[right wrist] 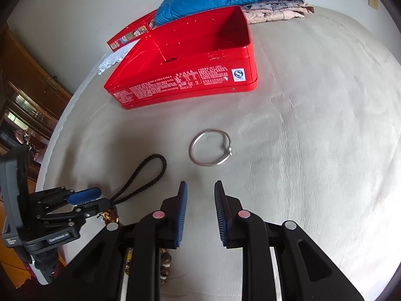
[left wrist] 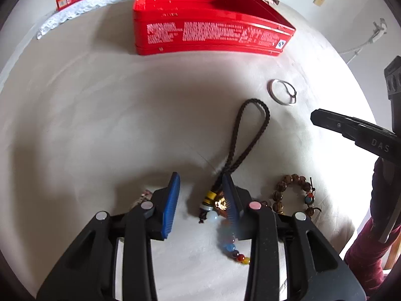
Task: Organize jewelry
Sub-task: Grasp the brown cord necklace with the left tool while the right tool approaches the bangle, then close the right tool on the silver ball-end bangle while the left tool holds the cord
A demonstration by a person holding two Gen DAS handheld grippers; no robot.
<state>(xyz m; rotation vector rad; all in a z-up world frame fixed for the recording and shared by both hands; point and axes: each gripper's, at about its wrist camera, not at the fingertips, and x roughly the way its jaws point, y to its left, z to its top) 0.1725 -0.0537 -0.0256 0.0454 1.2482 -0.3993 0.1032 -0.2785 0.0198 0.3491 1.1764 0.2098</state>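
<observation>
My left tool (left wrist: 200, 195) stands with its blue pads apart over the beaded end of the braided cord pendant (left wrist: 246, 135); my right tool (right wrist: 200, 208) is also apart, near the silver bangle (right wrist: 210, 147); the wooden bead bracelet (left wrist: 295, 195) lies beside; the red tin (right wrist: 190, 57) is open on the bed (right wrist: 313, 125).

**Lighting and picture quality**

Daylight is strong from the right; the cloth (left wrist: 325, 150) washes out to white glare there. Soft shadows fall left of the red tin (left wrist: 208, 35) and beneath the left gripper (left wrist: 200, 195). Fisheye bending and dark corners mark both views. Nearby beads (left wrist: 233, 248) are blurred.
</observation>
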